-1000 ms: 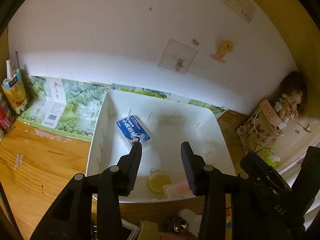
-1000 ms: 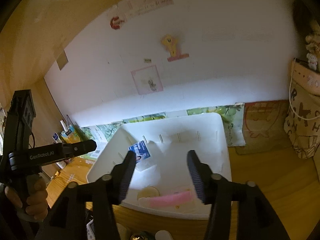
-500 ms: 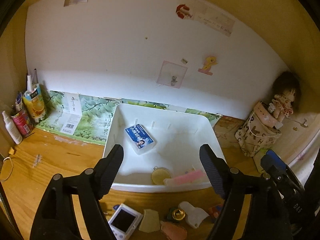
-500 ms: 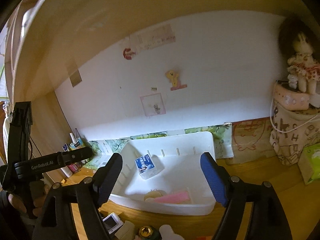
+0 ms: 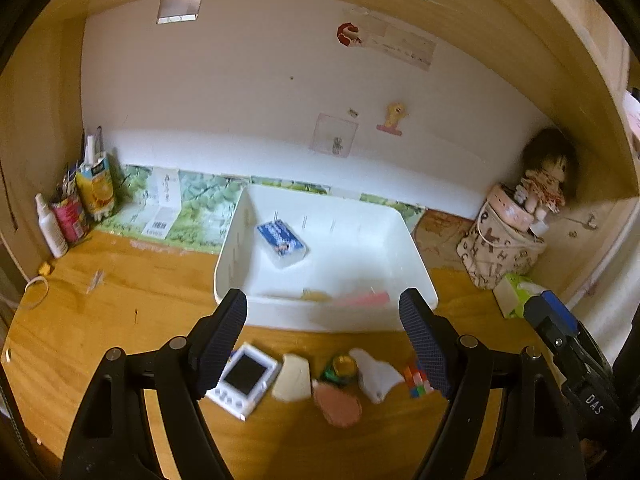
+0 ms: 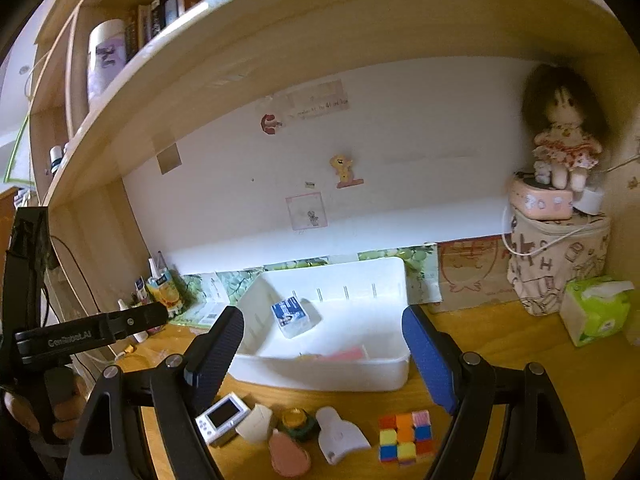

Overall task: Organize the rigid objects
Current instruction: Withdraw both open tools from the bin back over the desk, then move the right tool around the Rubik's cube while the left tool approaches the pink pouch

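Rigid objects, left wrist view: row on the desk [image 5: 100, 320] near the white bin [image 5: 416, 264]; blue box [image 5: 282, 240] already inside.
Left gripper [image 5: 324, 344]: spread, empty, poised to choose.
Right wrist view: colour cube [image 6: 406, 436] rightmost.
Right gripper [image 6: 320, 360]: spread, empty.

I see a doll [image 6: 562, 128] sitting on a pink case [image 6: 540, 202] atop a lettered bag [image 6: 558, 266] in the right corner, with a green tissue pack [image 6: 594, 310] just beside it. Bottles [image 5: 50, 228] and a juice carton [image 5: 96, 188] crowd the left corner.
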